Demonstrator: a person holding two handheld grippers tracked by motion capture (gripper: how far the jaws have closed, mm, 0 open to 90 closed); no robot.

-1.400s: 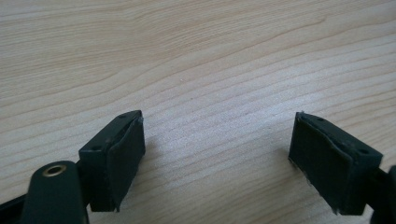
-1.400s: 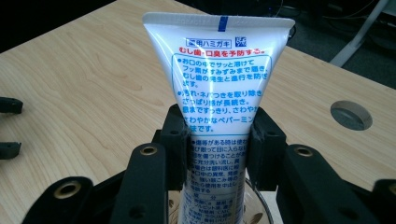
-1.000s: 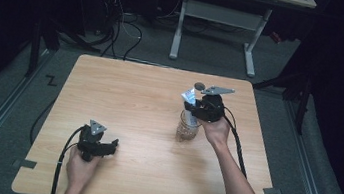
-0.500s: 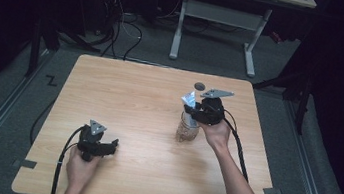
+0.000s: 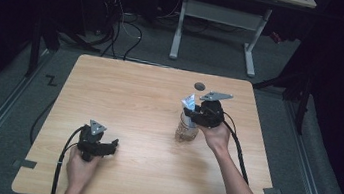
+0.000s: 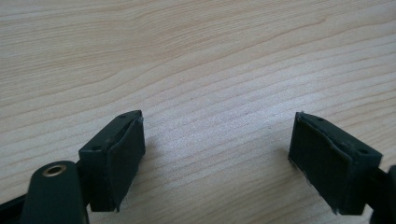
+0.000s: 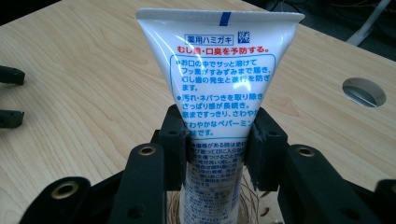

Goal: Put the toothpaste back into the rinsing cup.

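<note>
A white toothpaste tube [image 7: 217,88] with blue and red print stands upright, its lower end down inside a clear glass jar [image 5: 187,129] on the table's right half. My right gripper [image 7: 217,140] is shut on the tube's middle, one pad on each side; from above the right gripper [image 5: 197,114] sits over the jar with the tube's flat end [image 5: 189,101] sticking up. My left gripper [image 5: 103,146] rests near the front left of the table, jaws wide open over bare wood, with its pads [image 6: 122,158] holding nothing.
The wooden table [image 5: 124,96] has a round cable hole [image 5: 199,86] near its far edge, behind the jar. Cables trail from both grippers toward the front edge. A desk frame and wires stand on the floor beyond the table.
</note>
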